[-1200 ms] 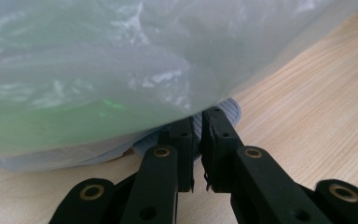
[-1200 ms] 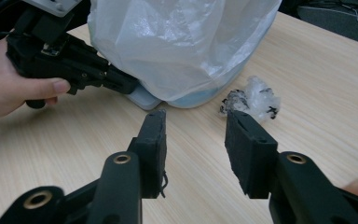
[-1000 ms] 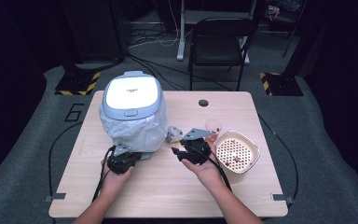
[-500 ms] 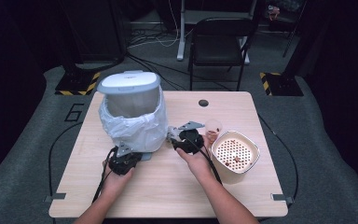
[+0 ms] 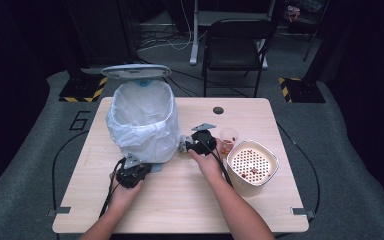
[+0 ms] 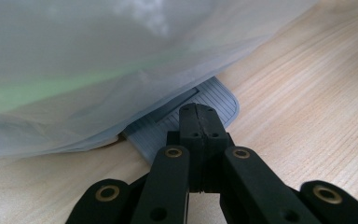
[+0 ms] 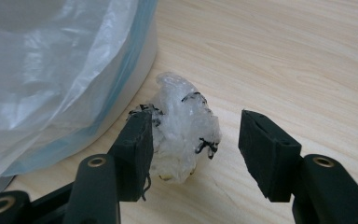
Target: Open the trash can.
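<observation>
One crumpled wrapper (image 7: 184,130) lies between the right claw's (image 7: 196,144) parted jaws.

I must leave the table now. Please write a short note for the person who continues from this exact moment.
Left tongs: shut, tips pressing the grey pedal of the trash bin; the lid stands raised.
Right tongs: open, jaws just been widening, set around the crumpled plastic wad on the table beside the bin's base; one pad touches it, no grip yet.
Also on the table: a small cup and a white strainer bowl, to the right.
Done: bin opened.
Left, most likely: close on the wad, drop it into the bin, release the pedal.
</observation>
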The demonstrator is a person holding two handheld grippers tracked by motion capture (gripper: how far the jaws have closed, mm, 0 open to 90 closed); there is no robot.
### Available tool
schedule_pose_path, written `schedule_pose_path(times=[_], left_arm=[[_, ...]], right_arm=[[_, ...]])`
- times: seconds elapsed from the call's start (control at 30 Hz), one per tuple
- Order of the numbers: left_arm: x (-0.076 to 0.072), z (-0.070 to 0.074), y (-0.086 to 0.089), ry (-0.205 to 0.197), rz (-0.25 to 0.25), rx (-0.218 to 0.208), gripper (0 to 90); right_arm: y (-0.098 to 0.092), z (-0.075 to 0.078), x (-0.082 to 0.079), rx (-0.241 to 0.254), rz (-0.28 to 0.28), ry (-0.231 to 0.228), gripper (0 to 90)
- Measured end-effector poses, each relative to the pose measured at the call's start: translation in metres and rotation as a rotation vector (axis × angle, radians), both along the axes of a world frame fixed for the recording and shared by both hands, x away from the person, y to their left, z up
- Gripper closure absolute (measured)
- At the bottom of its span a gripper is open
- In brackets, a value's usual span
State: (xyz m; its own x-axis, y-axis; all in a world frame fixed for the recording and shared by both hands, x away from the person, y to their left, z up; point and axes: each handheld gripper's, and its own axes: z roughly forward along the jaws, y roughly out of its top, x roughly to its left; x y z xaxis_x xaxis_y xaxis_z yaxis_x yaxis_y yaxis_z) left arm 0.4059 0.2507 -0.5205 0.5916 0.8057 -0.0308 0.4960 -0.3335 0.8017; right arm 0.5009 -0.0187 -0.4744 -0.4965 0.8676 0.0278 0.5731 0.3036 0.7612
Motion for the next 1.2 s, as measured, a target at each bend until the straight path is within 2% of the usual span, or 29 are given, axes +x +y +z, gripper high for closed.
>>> schedule_pose_path(times=[0.03,0.07,0.13,0.3,0.37,0.4,0.43,0.47,0.5,0.63,0.77,0.87,1.0,1.1,1.13,1.2], left_arm=[[0.0,0.0,0.0,0.003,0.002,-0.012,90.0],[0.0,0.0,0.0,0.002,0.001,-0.008,90.0],[0.0,0.0,0.0,-0.002,0.002,-0.007,90.0],[0.0,0.0,0.0,-0.005,0.001,-0.002,90.0],[-0.001,0.0,-0.001,-0.004,0.002,-0.003,90.0],[-0.001,0.0,-0.001,-0.002,0.004,-0.006,90.0],[-0.001,0.0,-0.001,-0.002,0.004,-0.006,90.0],[0.0,0.0,0.0,-0.002,0.003,-0.008,90.0],[0.0,0.0,0.0,-0.001,0.003,-0.008,90.0],[0.0,0.0,0.0,-0.001,0.004,-0.011,90.0],[-0.001,0.0,-0.001,-0.009,0.005,0.004,90.0],[-0.001,0.0,-0.001,-0.001,0.009,0.004,90.0],[-0.001,0.0,-0.003,-0.012,0.006,0.007,90.0],[0.0,0.0,0.0,0.006,0.008,-0.013,90.0],[0.0,0.0,0.0,0.01,0.009,-0.027,90.0],[0.001,0.0,0.002,0.013,0.003,-0.016,90.0]], right_arm=[[0.0,0.0,0.0,0.0,0.0,0.0,44.6],[0.002,-0.002,0.003,-0.003,-0.005,0.015,45.0],[0.002,-0.003,0.004,-0.005,0.0,0.007,45.2],[0.003,-0.009,0.012,-0.003,-0.006,0.033,48.9],[0.003,-0.012,0.014,-0.005,0.002,0.035,54.4],[0.004,-0.015,0.015,-0.006,0.003,0.062,63.6],[0.004,-0.015,0.015,-0.006,0.003,0.062,63.6],[0.003,-0.018,0.015,-0.004,0.02,0.068,72.3],[0.003,-0.018,0.015,-0.006,0.028,0.066,77.3],[0.003,-0.015,0.011,-0.017,0.046,0.047,84.3],[0.003,0.0,0.0,-0.027,0.049,0.013,86.0],[0.001,0.014,-0.01,-0.035,0.05,-0.02,86.1],[-0.007,0.035,-0.021,-0.001,0.054,-0.05,86.1],[-0.012,0.049,-0.028,0.039,0.061,-0.049,86.1],[-0.011,0.058,-0.033,0.028,0.064,-0.073,86.1],[-0.011,0.063,-0.035,0.032,0.066,-0.076,86.1]])
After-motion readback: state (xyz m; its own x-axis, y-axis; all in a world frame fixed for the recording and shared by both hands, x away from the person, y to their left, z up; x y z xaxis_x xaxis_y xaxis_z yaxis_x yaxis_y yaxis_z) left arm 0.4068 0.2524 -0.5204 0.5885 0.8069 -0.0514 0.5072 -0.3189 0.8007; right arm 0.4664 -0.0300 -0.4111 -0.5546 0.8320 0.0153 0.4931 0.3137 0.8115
